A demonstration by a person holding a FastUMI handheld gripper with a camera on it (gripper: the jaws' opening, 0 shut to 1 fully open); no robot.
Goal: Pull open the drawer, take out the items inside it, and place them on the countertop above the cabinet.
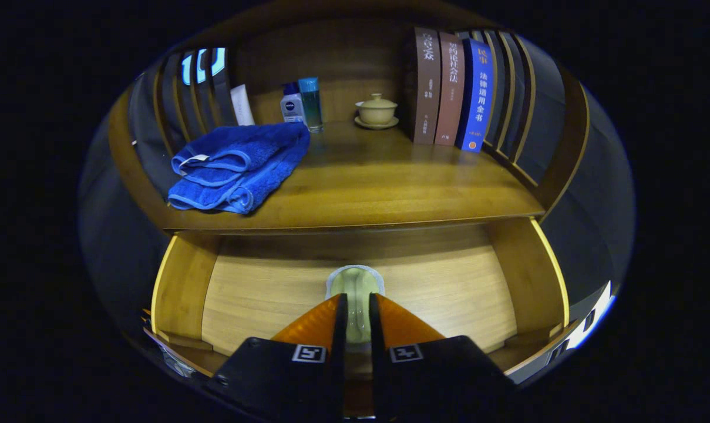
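The wooden drawer stands pulled open below the countertop. On the drawer's floor lies a pale green item with a light rim; what kind of thing it is I cannot tell. My gripper reaches down into the drawer, and both fingers press on the item's near part from left and right. The far end of the item bulges out wider just beyond the fingertips. The rest of the drawer floor is bare wood.
On the countertop a folded blue towel lies at the left front. Behind it stand a white bottle and a blue bottle, a lidded cup on a saucer and upright books at the right. Slatted sides flank the counter.
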